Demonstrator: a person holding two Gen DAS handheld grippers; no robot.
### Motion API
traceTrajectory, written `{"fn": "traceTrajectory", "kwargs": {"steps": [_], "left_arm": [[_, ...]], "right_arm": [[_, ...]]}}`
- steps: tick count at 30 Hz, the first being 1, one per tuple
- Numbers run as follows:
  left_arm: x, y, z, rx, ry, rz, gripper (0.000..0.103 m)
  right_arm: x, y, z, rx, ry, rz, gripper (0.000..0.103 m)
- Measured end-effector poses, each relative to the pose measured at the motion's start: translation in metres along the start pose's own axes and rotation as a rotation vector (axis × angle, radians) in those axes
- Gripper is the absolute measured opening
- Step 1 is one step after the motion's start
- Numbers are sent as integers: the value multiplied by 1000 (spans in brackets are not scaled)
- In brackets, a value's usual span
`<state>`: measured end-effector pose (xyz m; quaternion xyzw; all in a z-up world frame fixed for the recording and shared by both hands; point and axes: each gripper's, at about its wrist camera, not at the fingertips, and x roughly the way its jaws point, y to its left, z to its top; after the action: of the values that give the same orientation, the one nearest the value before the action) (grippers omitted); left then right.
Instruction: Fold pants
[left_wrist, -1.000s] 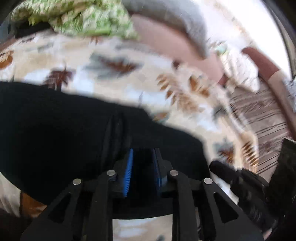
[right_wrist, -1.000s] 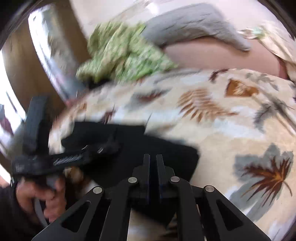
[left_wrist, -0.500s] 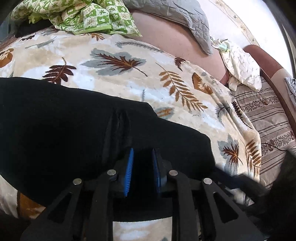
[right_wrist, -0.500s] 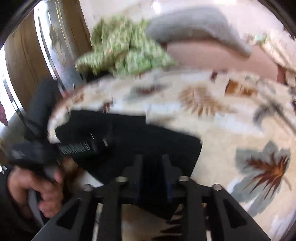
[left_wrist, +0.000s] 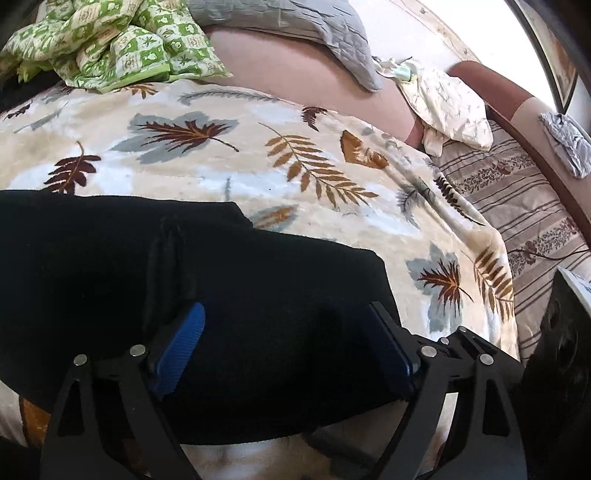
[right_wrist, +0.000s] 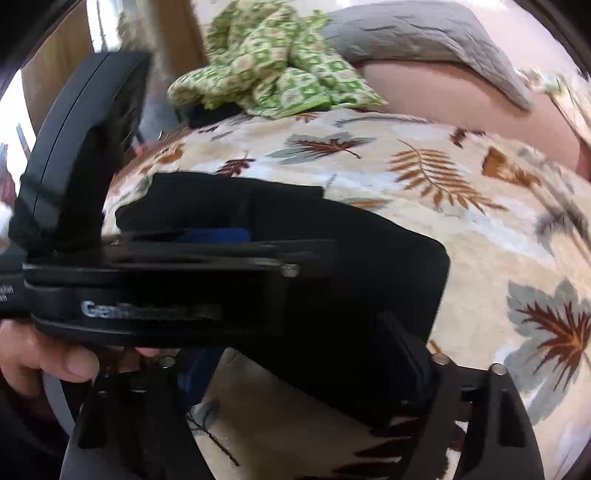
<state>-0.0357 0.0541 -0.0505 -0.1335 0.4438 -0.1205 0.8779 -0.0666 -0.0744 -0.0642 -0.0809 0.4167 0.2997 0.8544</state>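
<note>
The black pants lie folded on the leaf-print blanket; in the right wrist view the pants show as a dark folded slab. My left gripper is open, its blue pads spread wide over the pants. My right gripper is open, one pad over the pants' near edge. The left gripper's body, held by a hand, crosses the right wrist view and hides part of the pants.
A green checked cloth and a grey pillow lie at the back of the bed. A striped sheet and a cream cloth are at the right. A wooden door stands left.
Both grippers have opened wide, letting go of the pants. The left gripper now sits much closer in front of the right wrist camera.
</note>
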Motion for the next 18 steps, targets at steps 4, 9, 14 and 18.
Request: {"fn": "traceTrajectory", "kwargs": {"steps": [4,9,14,18], "left_arm": [[0,2,1,-8,0,-8,90],[-1,2,1,-11,0,-12,90],[0,2,1,-14,0,-16,90],[0,2,1,-18,-7,-23,92]], "right_arm": [[-1,0,-2,6,-21,-1,84],[-5,-10,-2,86,-57,49,83],[-3,-9,-2,71,-50,42,83],[-1,-7,-1,60,-38,33,84]]}}
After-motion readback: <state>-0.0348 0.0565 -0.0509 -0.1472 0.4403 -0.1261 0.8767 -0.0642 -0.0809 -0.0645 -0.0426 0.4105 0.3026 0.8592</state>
